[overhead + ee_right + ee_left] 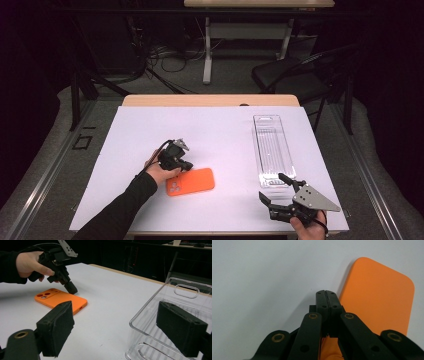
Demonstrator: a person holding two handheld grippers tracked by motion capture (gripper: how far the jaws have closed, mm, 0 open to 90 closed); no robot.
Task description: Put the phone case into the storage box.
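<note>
Table (150, 130), one: white sheet over a wooden top, a strip of bare wood showing at the far edge.

Phone case (190, 181), one: orange, rounded corners, lying flat on the near-centre of the table, slightly left of the middle. Camera cut-outs sit at its near-left end; in the right gripper view the case (60, 300) shows three round openings in that corner and a small slot in one long side. In the left gripper view its smooth orange face (377, 295) lies to the right of the jaws.

Clear plastic tray (272, 150), one: long, narrow, transparent, with a ribbed floor and a handle cut-out in its end wall. It lies on the right half of the table, long axis running near to far, well apart from the phone case. Nothing shows inside it. In the right gripper view its near corner (150, 312) stands between the two jaws.

Left gripper (186, 165), one: held in the person's left hand (159, 172), sleeve dark. Jaws pressed together with nothing between them, tip pointed down at the table just beside the far-left long edge of the phone case; whether the tip touches the case cannot be told. The left gripper view shows the shut tip (327, 293) over white table next to the orange edge.

Right gripper (272, 187), one: in the right hand (309, 230) at the near-right table edge, grey three-cornered plate on top. Jaws wide apart and holding nothing, aimed toward the near end of the tray.
</note>
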